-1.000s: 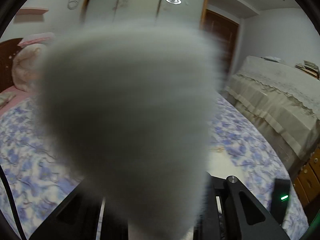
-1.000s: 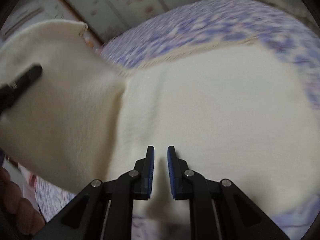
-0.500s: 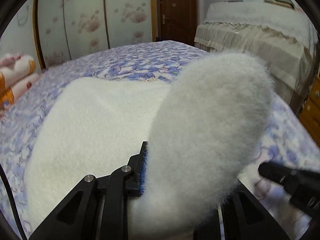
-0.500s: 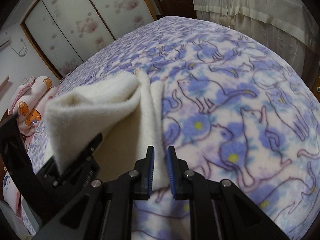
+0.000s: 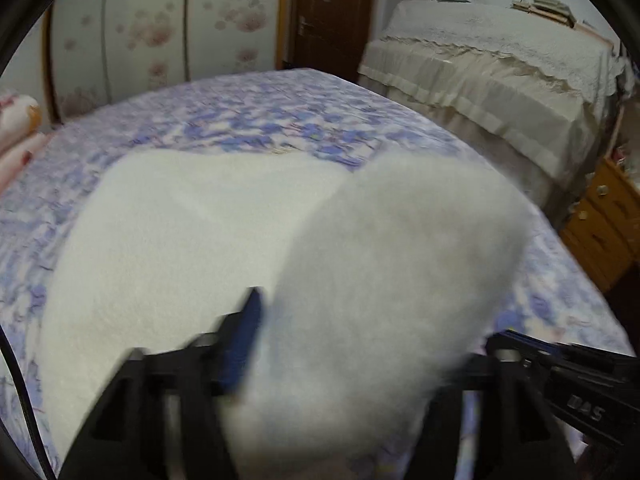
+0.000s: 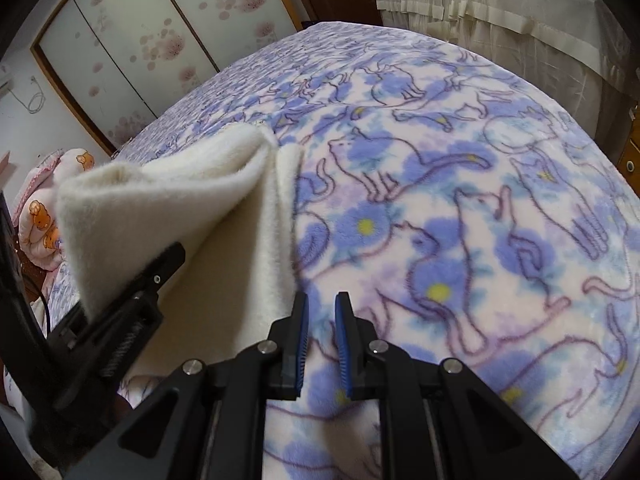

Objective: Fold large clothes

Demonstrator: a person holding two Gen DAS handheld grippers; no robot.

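Cream fleece garment [image 6: 168,200] lifted corner lying between opening left claw [image 5: 352,344] jaws; right claw [image 6: 320,340], nearly closed, empty, just beside folded edge.

Cat-print bedspread [image 6: 460,208], wardrobe doors [image 6: 152,44], perhaps pillows [image 6: 44,220]
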